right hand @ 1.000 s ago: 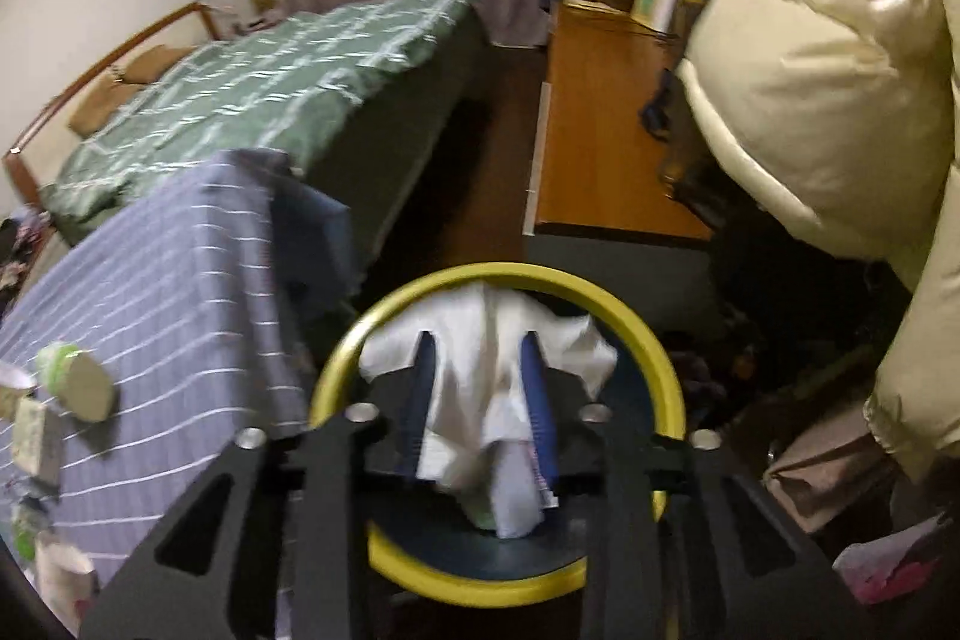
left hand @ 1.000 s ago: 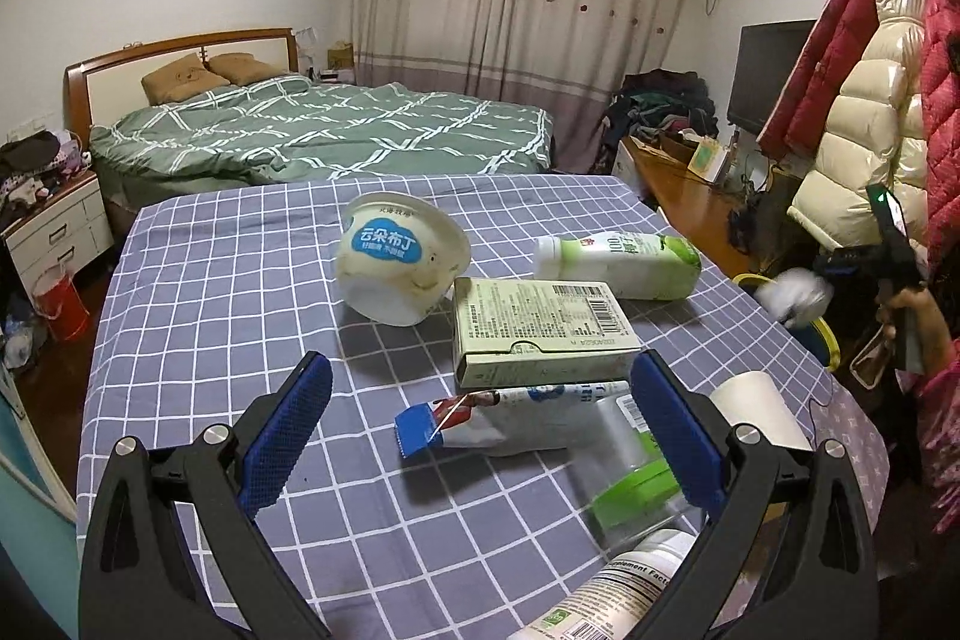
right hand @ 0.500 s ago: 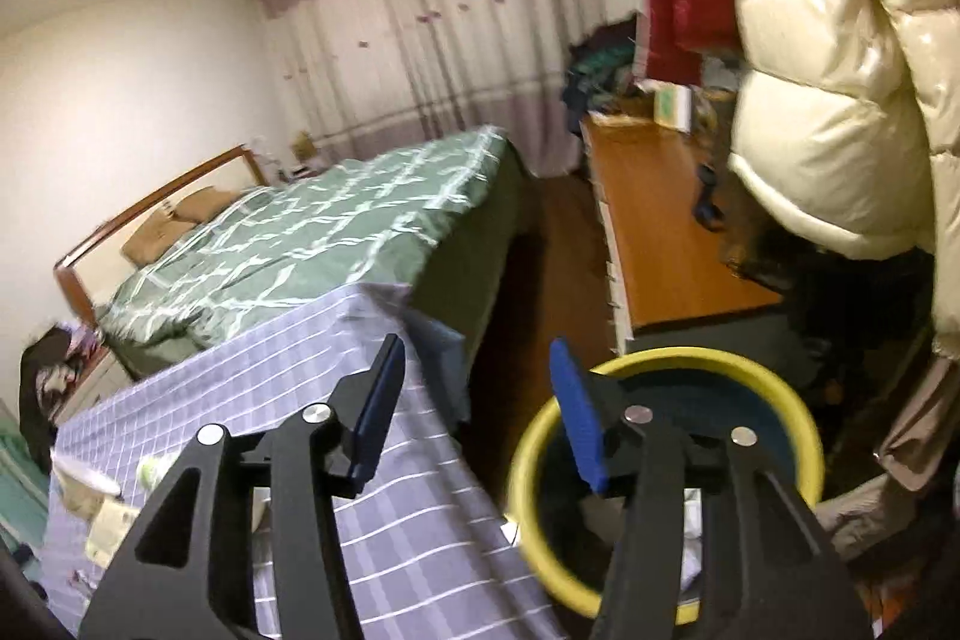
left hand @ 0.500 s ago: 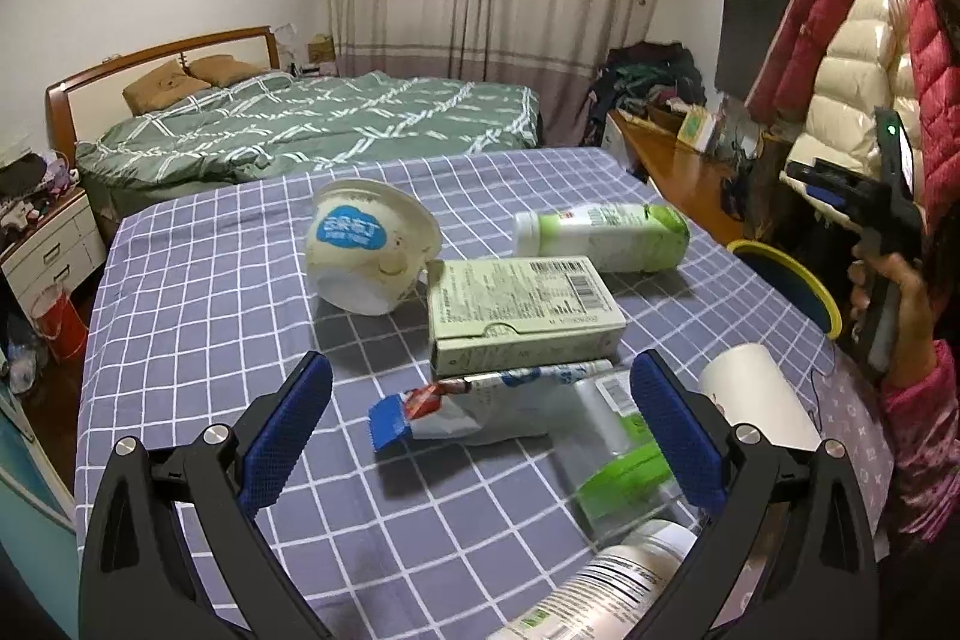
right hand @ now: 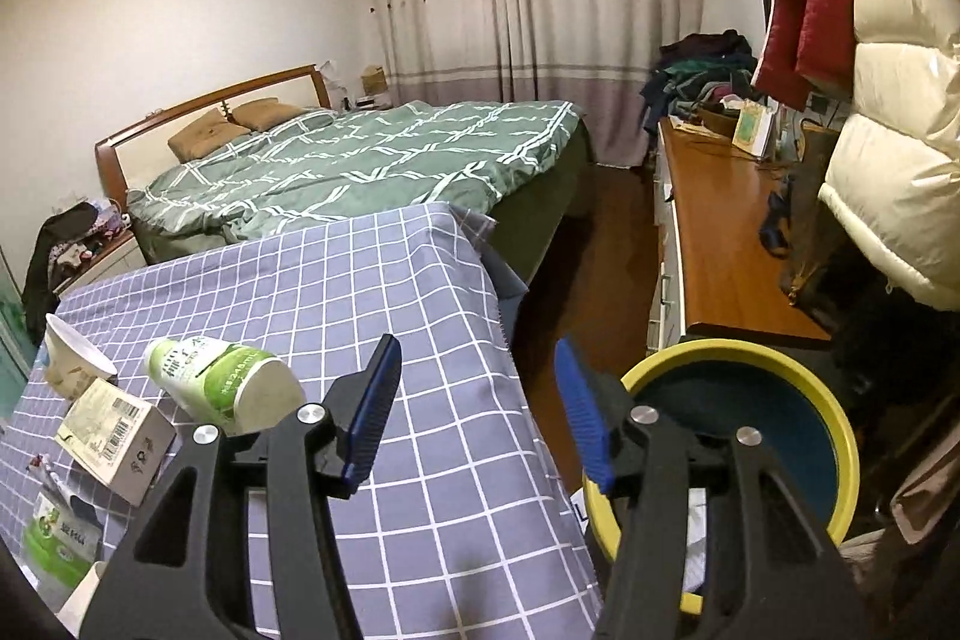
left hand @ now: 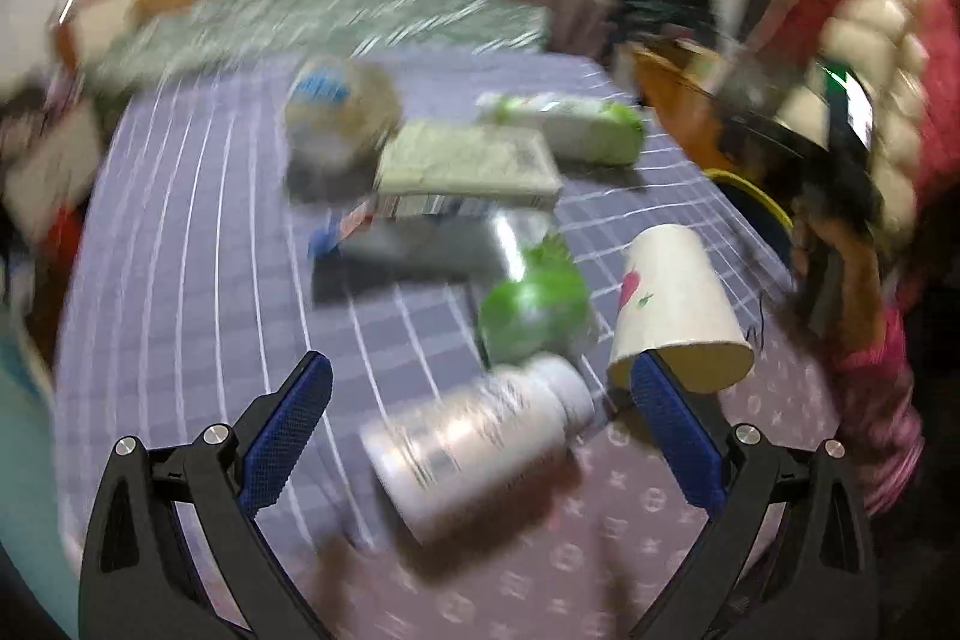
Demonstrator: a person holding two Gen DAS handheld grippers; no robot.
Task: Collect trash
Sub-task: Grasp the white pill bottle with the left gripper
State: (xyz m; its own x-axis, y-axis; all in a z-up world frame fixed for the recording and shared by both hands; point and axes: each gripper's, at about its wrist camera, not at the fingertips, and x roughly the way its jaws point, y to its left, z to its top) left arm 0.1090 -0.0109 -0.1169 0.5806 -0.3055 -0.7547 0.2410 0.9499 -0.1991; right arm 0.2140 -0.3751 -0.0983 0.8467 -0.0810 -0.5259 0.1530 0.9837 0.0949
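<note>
The table (right hand: pixel 372 316), under a purple checked cloth, fills the lower left of the right wrist view; its right edge drops to bare wooden floor (right hand: pixel 606 244), an open strip between the table, the bed (right hand: pixel 372 160) and a wooden sideboard (right hand: pixel 720 232). Just beside that edge stands the bin (right hand: pixel 840 436), yellow-rimmed and dark blue inside, with something white low in it, mostly hidden by the right gripper (right hand: pixel 477 406). Its fingers are spread with nothing between them, over the table's edge.

The trash lies on the table. Far side: a tipped white tub (right hand: pixel 72 352), a green-and-white bottle (right hand: pixel 228 382) on its side, a flat carton (right hand: pixel 114 430) touching it. Nearer: a green packet (right hand: pixel 54 544).

In the blurred left wrist view, a paper cup (left hand: pixel 678 304) lies on its side near the right edge, a white bottle (left hand: pixel 474 442) beside it. The left gripper (left hand: pixel 480 436) hangs over that bottle, fingers spread wide, not pressing it.
</note>
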